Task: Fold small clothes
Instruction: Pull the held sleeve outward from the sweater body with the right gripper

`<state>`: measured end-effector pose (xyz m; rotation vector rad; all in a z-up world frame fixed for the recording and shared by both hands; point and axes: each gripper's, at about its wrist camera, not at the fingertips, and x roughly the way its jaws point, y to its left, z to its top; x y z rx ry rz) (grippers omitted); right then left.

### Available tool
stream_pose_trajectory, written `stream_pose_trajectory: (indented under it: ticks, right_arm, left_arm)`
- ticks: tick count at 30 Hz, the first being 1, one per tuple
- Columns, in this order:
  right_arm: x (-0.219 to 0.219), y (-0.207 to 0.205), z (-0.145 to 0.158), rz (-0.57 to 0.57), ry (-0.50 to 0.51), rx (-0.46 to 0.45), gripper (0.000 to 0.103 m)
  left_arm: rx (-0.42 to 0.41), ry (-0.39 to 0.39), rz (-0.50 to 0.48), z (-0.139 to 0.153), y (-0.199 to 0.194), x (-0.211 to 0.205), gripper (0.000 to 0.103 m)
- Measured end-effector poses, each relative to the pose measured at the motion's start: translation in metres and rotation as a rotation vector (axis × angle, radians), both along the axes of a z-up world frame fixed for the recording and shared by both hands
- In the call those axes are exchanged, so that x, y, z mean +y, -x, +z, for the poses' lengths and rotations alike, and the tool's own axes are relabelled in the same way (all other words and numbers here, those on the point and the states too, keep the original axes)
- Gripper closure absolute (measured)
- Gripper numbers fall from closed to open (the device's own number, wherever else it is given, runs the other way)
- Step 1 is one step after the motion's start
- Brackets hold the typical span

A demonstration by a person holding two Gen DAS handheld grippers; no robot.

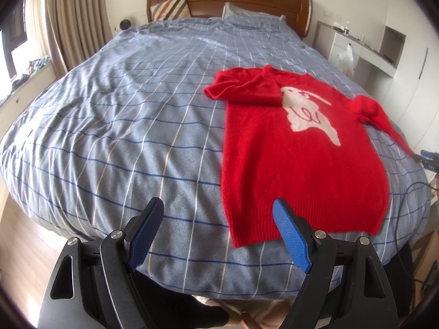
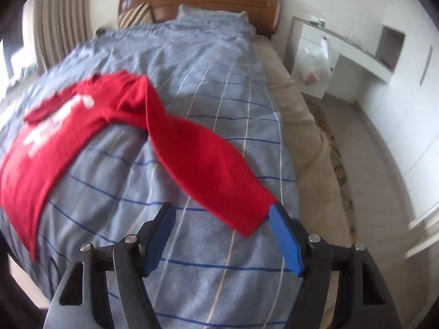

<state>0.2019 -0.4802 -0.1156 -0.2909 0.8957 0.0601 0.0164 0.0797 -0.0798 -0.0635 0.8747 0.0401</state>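
Note:
A red sweater point(image 1: 301, 150) with a white animal motif lies flat on the blue checked bedspread point(image 1: 123, 126). One sleeve point(image 1: 241, 87) is folded in across the chest. The other sleeve point(image 2: 197, 150) stretches out towards the bed's right side. My left gripper point(image 1: 218, 203) hangs open above the bedspread by the hem's near left corner, with its right fingertip point(image 1: 279, 208) over the ribbed hem. My right gripper point(image 2: 222, 207) is open too. The sleeve's cuff point(image 2: 255, 213) lies on the bed just beyond its right fingertip point(image 2: 277, 213), and no pad presses on it.
A wooden headboard point(image 1: 227, 2) and pillows stand at the far end. A curtain point(image 1: 74, 22) hangs on the left. White shelving point(image 2: 343, 54) with a hanging plastic bag is at the far right, with floor point(image 2: 370, 164) beside the bed. A cable point(image 1: 403, 205) trails at the bed's right edge.

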Motion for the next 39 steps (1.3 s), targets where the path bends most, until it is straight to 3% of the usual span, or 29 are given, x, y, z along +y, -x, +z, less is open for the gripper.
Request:
stream_pose_trajectory:
  ticks: [1,2,3,5,6,10,11,13,16,18,21,23,26,27,29,31,33,34,35,37,39]
  right_arm:
    - [0.002,-0.008,-0.009,0.000,0.055,0.024,0.035]
    - [0.003,-0.014,-0.016,-0.003,0.083,0.047,0.048]
    - [0.002,-0.019,-0.019,-0.003,0.070,0.071,0.068]
    - [-0.004,-0.024,-0.011,-0.019,-0.003,0.093,0.095]
    - [-0.011,-0.024,0.002,-0.030,-0.094,0.092,0.098]
    - [-0.075,-0.018,0.056,-0.153,-0.692,0.112,0.098]
    - [-0.090,-0.017,0.063,-0.188,-0.760,0.122,0.098]
    - [-0.120,-0.018,0.065,-0.312,-0.776,0.119,0.098]
    - [-0.160,-0.013,0.032,-0.519,-0.801,0.165,0.096]
    - [-0.170,-0.002,0.011,-0.617,-0.754,0.182,0.080]
    - [-0.171,0.027,-0.004,-0.640,-0.845,0.123,0.078]
    - [-0.163,0.043,-0.008,-0.609,-0.964,0.083,0.078]
    - [-0.151,0.055,-0.023,-0.605,-1.149,0.102,0.074]
    - [-0.145,0.057,-0.029,-0.635,-1.171,0.115,0.064]
    - [-0.136,0.056,-0.040,-0.692,-1.175,0.124,0.054]
    - [-0.135,0.053,-0.049,-0.738,-1.183,0.075,0.054]
    - [-0.136,0.048,-0.056,-0.761,-1.229,0.029,0.061]
    - [-0.134,0.045,-0.058,-0.753,-1.211,0.034,0.073]
    - [-0.133,0.046,-0.055,-0.769,-1.149,0.023,0.098]
    - [-0.133,0.054,-0.050,-0.818,-1.023,0.002,0.099]
    - [-0.133,0.060,-0.059,-0.854,-0.996,0.025,0.100]
  left_arm:
    - [0.004,0.004,-0.002,-0.002,-0.001,-0.002,0.019]
    - [0.008,0.008,-0.003,-0.004,-0.002,-0.004,0.019]
    - [0.014,0.010,-0.003,-0.005,-0.003,-0.005,0.019]
    - [0.018,0.005,-0.004,-0.005,-0.002,-0.007,0.019]
    - [0.014,-0.002,-0.006,-0.003,0.000,-0.008,0.019]
    - [0.010,-0.048,-0.004,-0.002,0.003,-0.004,0.019]
    - [0.018,-0.039,-0.001,-0.003,0.002,-0.002,0.019]
    - [0.032,-0.005,0.004,-0.005,-0.002,0.001,0.019]
    - [0.028,0.040,0.008,-0.004,-0.004,-0.001,0.020]
    - [0.015,0.042,-0.004,-0.001,-0.002,-0.006,0.019]
    - [0.008,-0.007,-0.027,0.001,0.001,-0.013,0.019]
    - [0.013,-0.032,-0.037,0.000,0.001,-0.015,0.019]
    - [0.025,-0.013,-0.036,-0.001,-0.004,-0.014,0.019]
    - [0.027,-0.001,-0.034,-0.001,-0.006,-0.014,0.019]
    - [0.023,0.025,-0.026,0.001,-0.009,-0.016,0.019]
    - [0.016,0.047,-0.028,0.004,-0.009,-0.018,0.019]
    - [0.014,0.037,-0.039,0.004,-0.008,-0.023,0.019]
    - [0.013,0.022,-0.045,0.004,-0.007,-0.025,0.019]
    - [0.011,0.003,-0.048,0.004,-0.006,-0.026,0.019]
    - [-0.005,-0.028,-0.046,0.006,-0.001,-0.025,0.019]
    - [-0.013,-0.040,-0.037,0.005,0.004,-0.021,0.019]
